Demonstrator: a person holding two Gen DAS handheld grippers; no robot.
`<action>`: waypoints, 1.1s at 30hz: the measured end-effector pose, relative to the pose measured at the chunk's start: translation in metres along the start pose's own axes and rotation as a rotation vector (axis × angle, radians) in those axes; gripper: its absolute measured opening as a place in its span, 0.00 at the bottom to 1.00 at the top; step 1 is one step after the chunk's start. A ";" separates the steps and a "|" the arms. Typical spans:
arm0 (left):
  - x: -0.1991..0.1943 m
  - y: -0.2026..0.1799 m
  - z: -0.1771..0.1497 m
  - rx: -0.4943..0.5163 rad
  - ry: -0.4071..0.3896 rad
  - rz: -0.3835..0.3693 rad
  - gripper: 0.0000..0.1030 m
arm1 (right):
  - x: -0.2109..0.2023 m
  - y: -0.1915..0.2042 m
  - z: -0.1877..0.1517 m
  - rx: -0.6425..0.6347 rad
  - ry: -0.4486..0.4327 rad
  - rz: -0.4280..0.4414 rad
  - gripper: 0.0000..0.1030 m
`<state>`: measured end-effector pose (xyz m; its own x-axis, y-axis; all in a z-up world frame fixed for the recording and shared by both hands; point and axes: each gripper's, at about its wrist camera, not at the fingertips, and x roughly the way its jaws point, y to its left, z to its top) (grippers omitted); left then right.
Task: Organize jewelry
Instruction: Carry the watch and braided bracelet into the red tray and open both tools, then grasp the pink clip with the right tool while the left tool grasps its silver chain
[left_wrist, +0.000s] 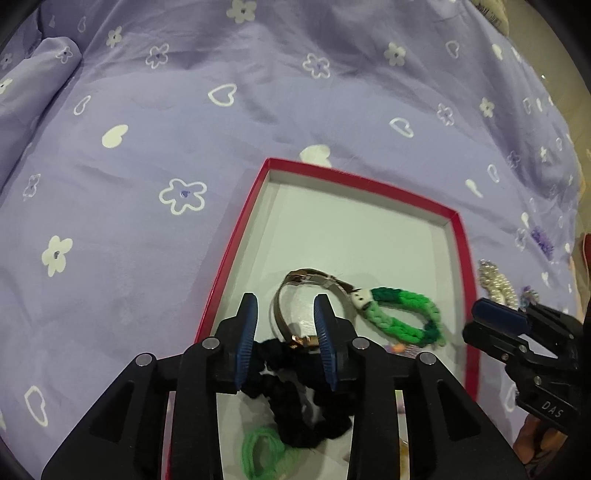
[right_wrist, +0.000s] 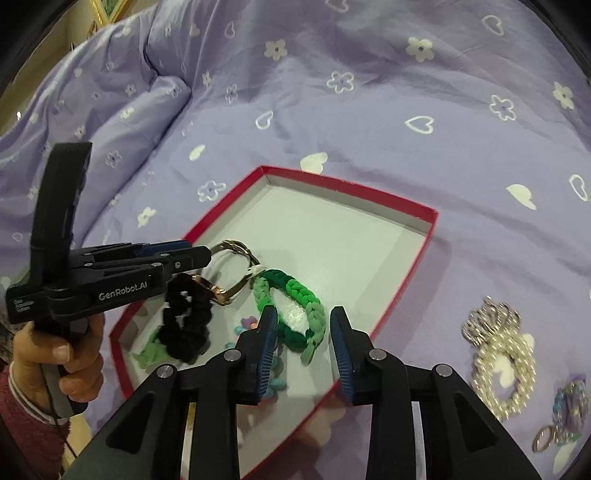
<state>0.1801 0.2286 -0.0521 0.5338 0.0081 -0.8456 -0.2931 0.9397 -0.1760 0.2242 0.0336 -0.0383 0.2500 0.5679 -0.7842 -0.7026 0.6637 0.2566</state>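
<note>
A red box (left_wrist: 236, 243) (right_wrist: 406, 273) with a grey floor lies on the bedspread. In it lie a metal-band watch (left_wrist: 295, 284) (right_wrist: 236, 251), a green braided bracelet (left_wrist: 406, 314) (right_wrist: 295, 299), a black scrunchie (left_wrist: 295, 398) (right_wrist: 188, 325) and a green thread loop (left_wrist: 262, 450). My left gripper (left_wrist: 288, 328) (right_wrist: 177, 254) is open and empty above the watch and scrunchie. My right gripper (right_wrist: 304, 339) is open and empty above the box's near right edge, by the green bracelet; it also shows in the left wrist view (left_wrist: 498, 321).
A pearl bracelet with a silver crown charm (right_wrist: 502, 354) (left_wrist: 495, 280), a purple beaded piece (right_wrist: 569, 406) and small rings (right_wrist: 543, 439) lie on the purple flowered bedspread (right_wrist: 369, 110) to the right of the box. A folded ridge of bedding (left_wrist: 44, 74) rises at far left.
</note>
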 end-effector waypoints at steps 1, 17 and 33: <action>-0.005 -0.002 -0.001 -0.002 -0.007 -0.008 0.31 | -0.006 -0.001 -0.002 0.006 -0.012 0.003 0.31; -0.051 -0.066 -0.033 0.043 -0.041 -0.163 0.33 | -0.109 -0.078 -0.076 0.201 -0.136 -0.082 0.34; -0.049 -0.166 -0.071 0.216 0.038 -0.276 0.33 | -0.161 -0.149 -0.143 0.352 -0.159 -0.201 0.35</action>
<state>0.1459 0.0481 -0.0176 0.5381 -0.2652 -0.8001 0.0352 0.9555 -0.2930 0.1929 -0.2268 -0.0309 0.4774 0.4599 -0.7487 -0.3661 0.8787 0.3063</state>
